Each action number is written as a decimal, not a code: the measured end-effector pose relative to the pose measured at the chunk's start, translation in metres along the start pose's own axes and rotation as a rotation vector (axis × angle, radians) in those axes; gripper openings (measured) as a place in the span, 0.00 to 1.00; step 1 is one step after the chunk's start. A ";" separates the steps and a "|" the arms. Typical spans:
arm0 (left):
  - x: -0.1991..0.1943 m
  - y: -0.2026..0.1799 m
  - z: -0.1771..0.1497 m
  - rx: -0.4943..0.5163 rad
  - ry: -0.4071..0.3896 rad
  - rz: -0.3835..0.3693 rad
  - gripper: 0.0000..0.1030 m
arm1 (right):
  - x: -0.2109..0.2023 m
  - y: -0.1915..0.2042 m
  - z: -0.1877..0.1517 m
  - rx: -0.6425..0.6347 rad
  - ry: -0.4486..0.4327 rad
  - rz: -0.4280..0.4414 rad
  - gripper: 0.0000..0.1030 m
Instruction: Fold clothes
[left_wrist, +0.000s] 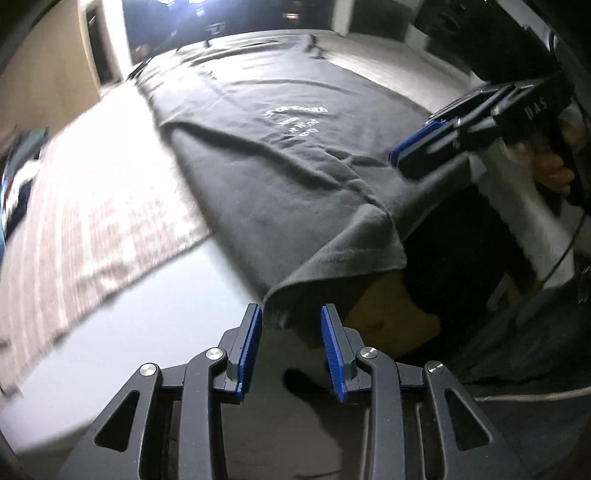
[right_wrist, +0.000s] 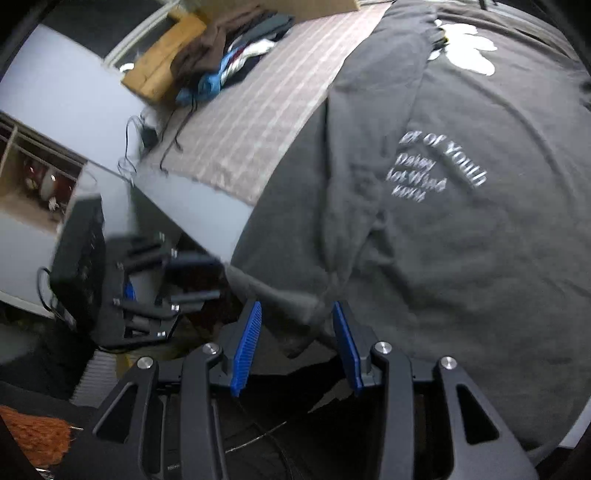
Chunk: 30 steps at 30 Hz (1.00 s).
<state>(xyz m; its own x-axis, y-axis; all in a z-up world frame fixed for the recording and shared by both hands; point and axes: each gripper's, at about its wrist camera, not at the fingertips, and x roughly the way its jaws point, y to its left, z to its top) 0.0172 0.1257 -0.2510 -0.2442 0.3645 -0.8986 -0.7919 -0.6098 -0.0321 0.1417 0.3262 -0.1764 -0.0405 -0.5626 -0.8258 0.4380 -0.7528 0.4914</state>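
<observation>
The left gripper (left_wrist: 291, 317), black-framed with ribbed blue pads, points steeply down at the near edge of the table, its jaws a modest gap apart with nothing pinched; the hem corner of the dark grey cotton T-shirt (left_wrist: 280, 177) hangs just beyond its fingertips, over the table edge. The right gripper (right_wrist: 297, 314) has its jaws likewise partly apart, and a bunched fold of the same T-shirt's edge lies between the blue pads (right_wrist: 245, 343), though whether they press on it cannot be told. In the left wrist view the right gripper also shows at the right, above the shirt's side, gripped by a hand (left_wrist: 554, 173). The T-shirt lies spread over the pale blue-white table (left_wrist: 155, 302), white lettering (right_wrist: 439, 166) facing up, a white flower print (right_wrist: 469, 48) further along. Beside it lies a grey-and-pink checked cloth (right_wrist: 255, 118). At the table's far end sits a pile of mixed folded clothes (right_wrist: 229, 55) next to a tan wooden block (right_wrist: 162, 62).
</observation>
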 end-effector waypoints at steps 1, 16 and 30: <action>0.002 0.000 0.003 0.019 0.002 0.010 0.31 | 0.003 0.000 -0.001 0.002 0.003 -0.002 0.39; 0.016 -0.039 -0.046 -0.001 0.128 -0.163 0.14 | 0.004 0.000 -0.002 -0.055 0.017 -0.043 0.39; -0.015 0.037 -0.025 -0.204 -0.024 -0.018 0.27 | 0.045 0.104 -0.009 -0.557 0.023 -0.104 0.39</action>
<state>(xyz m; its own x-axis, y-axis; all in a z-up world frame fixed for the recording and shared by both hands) 0.0059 0.0802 -0.2494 -0.2460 0.3917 -0.8866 -0.6672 -0.7319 -0.1383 0.1939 0.2259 -0.1654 -0.0916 -0.4827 -0.8710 0.8407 -0.5063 0.1922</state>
